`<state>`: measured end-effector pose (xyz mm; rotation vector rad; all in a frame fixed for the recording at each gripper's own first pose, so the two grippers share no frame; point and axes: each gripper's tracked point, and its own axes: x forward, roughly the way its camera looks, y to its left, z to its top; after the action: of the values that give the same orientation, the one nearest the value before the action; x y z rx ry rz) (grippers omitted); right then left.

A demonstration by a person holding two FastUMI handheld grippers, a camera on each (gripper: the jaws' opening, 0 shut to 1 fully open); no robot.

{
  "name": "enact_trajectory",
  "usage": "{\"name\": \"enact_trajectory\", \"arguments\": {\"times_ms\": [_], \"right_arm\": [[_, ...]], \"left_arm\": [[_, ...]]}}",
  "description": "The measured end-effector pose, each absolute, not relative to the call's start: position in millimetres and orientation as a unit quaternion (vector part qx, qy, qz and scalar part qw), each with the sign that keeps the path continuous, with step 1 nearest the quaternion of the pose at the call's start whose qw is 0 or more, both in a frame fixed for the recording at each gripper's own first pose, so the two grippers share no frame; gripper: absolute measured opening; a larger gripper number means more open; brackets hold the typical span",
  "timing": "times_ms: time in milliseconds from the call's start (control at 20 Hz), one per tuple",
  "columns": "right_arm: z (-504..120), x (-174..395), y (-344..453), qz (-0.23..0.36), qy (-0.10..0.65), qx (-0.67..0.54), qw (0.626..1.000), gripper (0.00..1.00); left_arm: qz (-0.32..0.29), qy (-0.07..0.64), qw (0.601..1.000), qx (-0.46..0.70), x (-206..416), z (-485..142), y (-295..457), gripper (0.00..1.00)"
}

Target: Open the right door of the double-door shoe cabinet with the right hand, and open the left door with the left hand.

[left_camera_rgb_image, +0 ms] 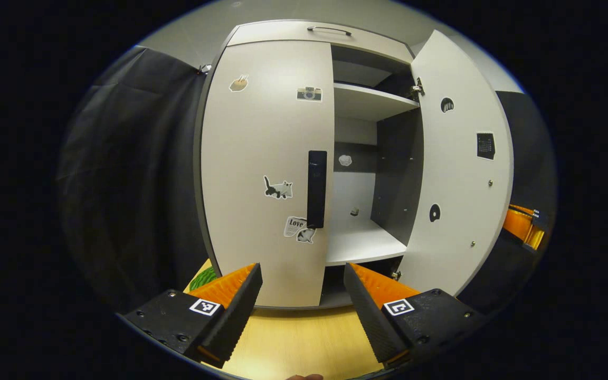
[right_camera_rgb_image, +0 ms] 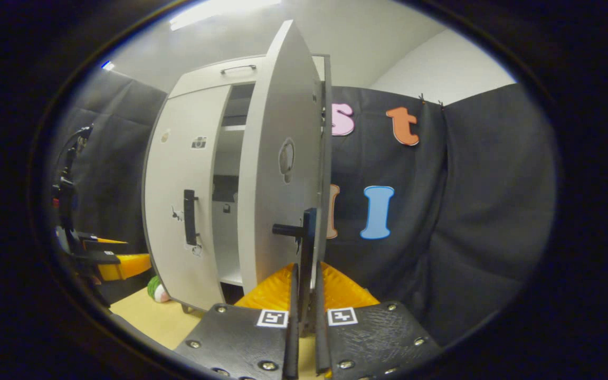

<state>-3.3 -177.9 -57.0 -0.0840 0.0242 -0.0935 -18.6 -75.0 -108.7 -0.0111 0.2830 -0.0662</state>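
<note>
Nearest, the right gripper (right_camera_rgb_image: 304,295), fingers pinching the black bar handle (right_camera_rgb_image: 308,248) of the open right door (right_camera_rgb_image: 277,174); the left gripper (left_camera_rgb_image: 302,295), fingers spread and empty, short of the pale grey double-door shoe cabinet (left_camera_rgb_image: 293,31) on the light wood floor (left_camera_rgb_image: 298,338); its shut left door (left_camera_rgb_image: 267,158) carries a black vertical handle (left_camera_rgb_image: 316,189) at the cabinet's centre edge, judged the rigid grasp point; the panels appear stiff and light, swinging freely on hinges

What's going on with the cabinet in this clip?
A person is opening a double-door shoe cabinet with two handheld grippers. The right door is already swung open, and the right gripper is shut on its handle. The left door is closed. The left gripper hangs open in front of it, short of the left door's handle.
</note>
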Motion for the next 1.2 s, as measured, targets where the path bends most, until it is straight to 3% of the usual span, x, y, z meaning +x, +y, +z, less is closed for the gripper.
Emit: {"name": "enact_trajectory", "arguments": {"times_ms": [150,250,400,950,1100,1200], "right_arm": [[-55,-12,-223,-0.092,0.01,-0.04,0.995,0.08],[-49,-17,-231,-0.085,0.001,-0.006,0.996,0.07],[-48,-21,-241,-0.094,-0.003,0.015,0.995,0.11],[-37,-88,-286,-0.188,-0.011,0.018,0.982,0.11],[-43,-104,-299,-0.219,-0.003,0.021,0.975,0.11],[-45,-113,-305,-0.234,0.0,0.023,0.972,0.11]], "left_arm": [[-0.035,0.144,0.989,-0.007,-13,-111,-78,0.97],[-0.041,0.148,0.988,-0.011,-9,-114,-82,0.97],[-0.047,0.151,0.987,-0.014,3,-117,-91,0.97],[-0.038,0.113,0.993,0.001,106,-103,-83,0.99],[-0.035,0.11,0.993,0.009,129,-105,-87,0.94],[-0.03,0.112,0.993,0.018,140,-109,-87,0.83]]}}
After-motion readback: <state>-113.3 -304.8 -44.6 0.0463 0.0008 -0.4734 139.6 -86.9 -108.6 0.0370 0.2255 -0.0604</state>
